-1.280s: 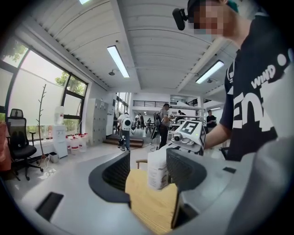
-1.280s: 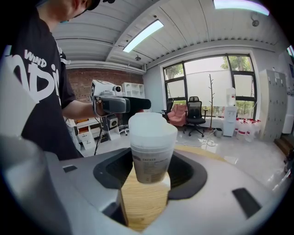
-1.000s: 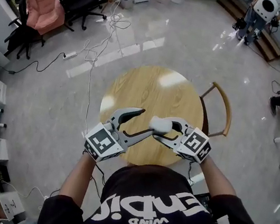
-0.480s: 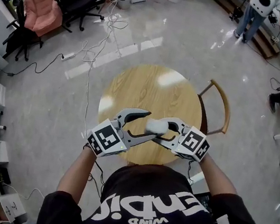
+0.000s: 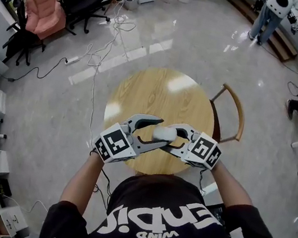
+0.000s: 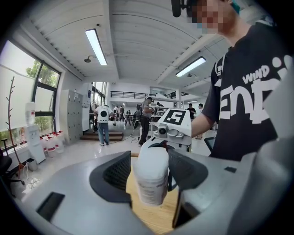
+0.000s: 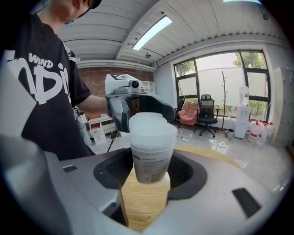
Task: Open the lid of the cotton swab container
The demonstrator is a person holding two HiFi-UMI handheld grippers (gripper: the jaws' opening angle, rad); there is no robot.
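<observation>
The left tool [image 6: 149, 170] has closed in on the right one, its jaws just opened to their widest. They now flank the container [image 5: 163, 133] without clearly pressing it. The right tool [image 7: 149, 173] clamps the container's lower body, holding it above the table [image 5: 165, 93]. The container stands upright across both tools. Its lid [image 7: 152, 125] is still on and sits level with the left pads, so the left tool looks placed to take it.

container: cotton swab container [image 5: 163, 133] above table [image 5: 164, 98] near edge | between right gripper [image 5: 167, 137] jaws | chair [image 5: 242, 118] right of table
</observation>
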